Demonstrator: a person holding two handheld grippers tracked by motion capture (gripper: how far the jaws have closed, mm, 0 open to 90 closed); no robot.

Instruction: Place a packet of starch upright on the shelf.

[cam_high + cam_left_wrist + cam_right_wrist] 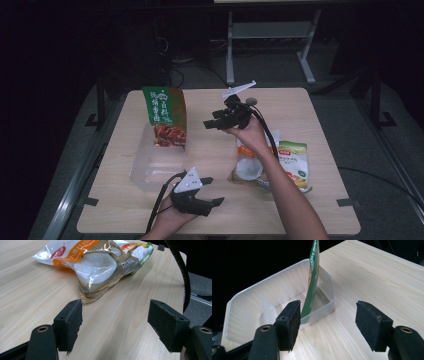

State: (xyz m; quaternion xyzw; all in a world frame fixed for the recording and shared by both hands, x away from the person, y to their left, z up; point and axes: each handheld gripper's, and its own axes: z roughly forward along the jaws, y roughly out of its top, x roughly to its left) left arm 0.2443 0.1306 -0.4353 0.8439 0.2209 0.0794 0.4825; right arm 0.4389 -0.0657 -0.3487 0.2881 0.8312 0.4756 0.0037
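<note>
Nearest the person, the left gripper [214,191] rests low at the front edge of the table [300,107], jaws spread wide with nothing between them. In the left gripper view they point across bare wood at the orange snack bag [96,263], which lies flat just ahead.

In the high view that orange snack bag [272,165] lies partly under the right forearm, its long side running roughly across the table, near the left gripper and just off to its right.

Farther back, the right gripper [212,120] is held above the table with jaws well apart and empty. It points left toward the clear plastic tub [142,172]. The green snack bag [166,117] stands upright at the tub's far end, long axis vertical; it seems to lean on the far wall, though the dim light leaves that unsure.

My guess is the orange bag goes in next, and the right gripper would have to turn back for it.
</note>
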